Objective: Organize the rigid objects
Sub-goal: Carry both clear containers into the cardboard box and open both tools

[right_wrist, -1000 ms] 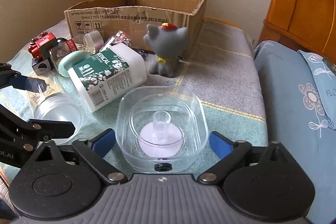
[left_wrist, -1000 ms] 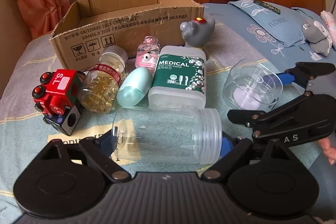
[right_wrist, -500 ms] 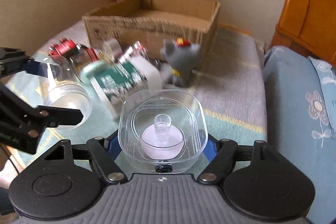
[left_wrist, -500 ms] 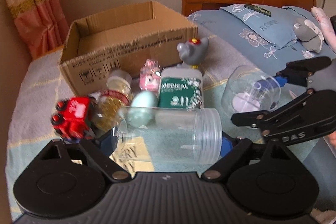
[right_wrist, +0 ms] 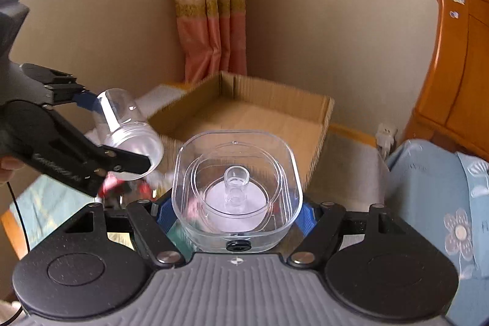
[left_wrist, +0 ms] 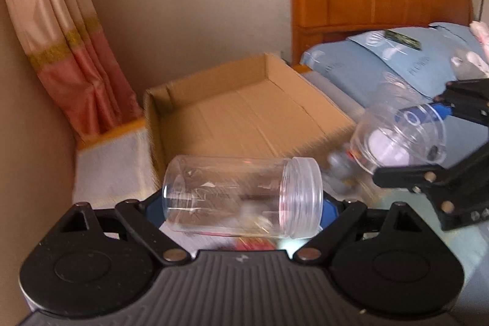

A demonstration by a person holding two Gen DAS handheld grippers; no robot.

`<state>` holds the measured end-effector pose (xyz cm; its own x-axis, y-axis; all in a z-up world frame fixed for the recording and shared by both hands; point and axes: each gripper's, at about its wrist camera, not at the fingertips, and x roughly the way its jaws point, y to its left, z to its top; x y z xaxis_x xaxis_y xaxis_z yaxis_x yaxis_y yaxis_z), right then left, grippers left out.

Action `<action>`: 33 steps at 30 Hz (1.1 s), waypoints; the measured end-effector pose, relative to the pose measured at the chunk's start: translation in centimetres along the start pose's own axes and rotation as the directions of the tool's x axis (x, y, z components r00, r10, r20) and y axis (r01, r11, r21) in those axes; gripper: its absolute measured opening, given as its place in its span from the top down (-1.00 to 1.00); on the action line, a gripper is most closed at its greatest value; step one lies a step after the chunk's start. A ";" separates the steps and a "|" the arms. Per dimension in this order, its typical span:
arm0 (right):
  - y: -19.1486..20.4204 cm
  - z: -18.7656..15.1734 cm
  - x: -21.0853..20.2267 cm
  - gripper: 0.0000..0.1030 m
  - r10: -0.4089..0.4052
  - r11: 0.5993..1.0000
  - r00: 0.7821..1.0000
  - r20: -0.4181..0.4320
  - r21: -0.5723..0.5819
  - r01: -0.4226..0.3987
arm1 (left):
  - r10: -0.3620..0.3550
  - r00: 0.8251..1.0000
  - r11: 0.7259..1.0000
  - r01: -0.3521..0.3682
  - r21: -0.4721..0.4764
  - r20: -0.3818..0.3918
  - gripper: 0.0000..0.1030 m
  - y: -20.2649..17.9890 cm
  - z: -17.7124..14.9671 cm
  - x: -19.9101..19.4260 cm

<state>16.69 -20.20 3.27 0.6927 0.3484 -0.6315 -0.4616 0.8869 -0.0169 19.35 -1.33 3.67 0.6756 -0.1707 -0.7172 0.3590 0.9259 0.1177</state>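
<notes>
clear cylindrical jar (left_wrist: 241,197), lying crosswise and pinched end to end by the left gripper (left_wrist: 241,205), hangs above the near wall of the cardboard box (left_wrist: 244,109). clear square container (right_wrist: 237,182), clamped at its sides by the right gripper (right_wrist: 235,211), faces the same box, presumably for dropping in.
</notes>
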 end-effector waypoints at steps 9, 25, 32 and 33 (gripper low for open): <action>-1.3 4.9 5.4 -0.53 -0.007 1.000 1.000 -0.022 0.023 0.007 | 0.038 0.998 0.998 -0.041 -0.042 -0.054 -0.76 4.1 5.9 6.1; -4.0 8.7 14.2 -0.53 -0.045 0.996 0.992 -0.122 0.069 0.053 | 0.045 0.989 0.993 -0.060 -0.104 -0.139 -0.80 7.8 10.4 15.3; -4.7 8.9 15.3 -0.53 -0.059 0.994 0.990 -0.131 0.083 0.070 | 0.058 0.991 0.994 -0.068 -0.086 -0.120 -0.80 7.8 10.0 15.1; -4.8 9.1 15.5 -0.53 -0.062 0.993 0.990 -0.130 0.090 0.075 | 0.056 0.991 0.994 -0.067 -0.085 -0.121 -0.80 7.8 10.1 15.0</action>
<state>34.72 -16.33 0.60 0.6422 0.2499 -0.7247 -0.3566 0.9342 0.0062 38.75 -0.07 0.77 0.6120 -0.0765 -0.7871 0.2570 0.9605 0.1065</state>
